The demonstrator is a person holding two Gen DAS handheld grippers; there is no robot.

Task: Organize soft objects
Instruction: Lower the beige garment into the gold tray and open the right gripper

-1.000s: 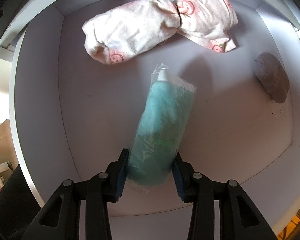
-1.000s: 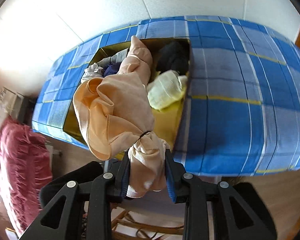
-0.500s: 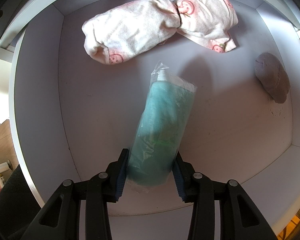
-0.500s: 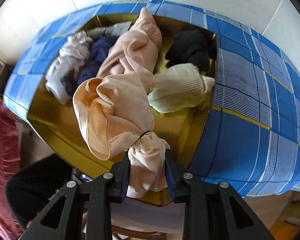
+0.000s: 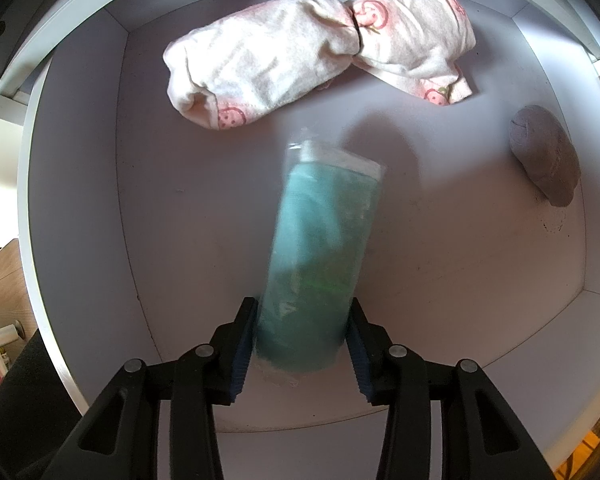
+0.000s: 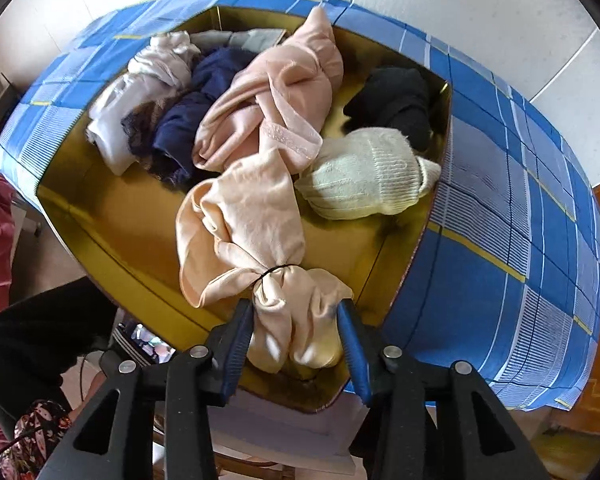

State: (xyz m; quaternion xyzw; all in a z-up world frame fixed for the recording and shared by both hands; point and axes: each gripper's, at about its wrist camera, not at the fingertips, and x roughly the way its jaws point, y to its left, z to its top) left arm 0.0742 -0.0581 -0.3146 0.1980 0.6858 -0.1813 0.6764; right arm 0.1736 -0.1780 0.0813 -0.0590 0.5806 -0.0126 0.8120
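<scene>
A teal cloth roll in a clear plastic bag (image 5: 320, 240) hangs blurred over the white drawer (image 5: 180, 220), between the pads of my left gripper (image 5: 300, 312). Those jaws are opening and the pads barely touch the bag. In the right wrist view a peach cloth bundle tied with a black band (image 6: 244, 220) lies in the gold-lined box (image 6: 120, 220). Its loose tail sits between the fingers of my right gripper (image 6: 296, 312), whose jaws are opening and no longer squeeze it.
A white and pink printed bundle (image 5: 300, 52) lies at the drawer's far side, a grey sock ball (image 5: 544, 160) at its right. The box holds a cream sock (image 6: 364, 176), a black one (image 6: 396, 100), a pink garment (image 6: 280, 92), navy cloth (image 6: 192, 116) and pale cloth (image 6: 140, 92). Blue checked fabric (image 6: 520, 220) covers its outside.
My right gripper came down over the box, the peach bundle settled inside, and the jaws spread apart. The left jaws widened slightly and the teal roll now blurs.
</scene>
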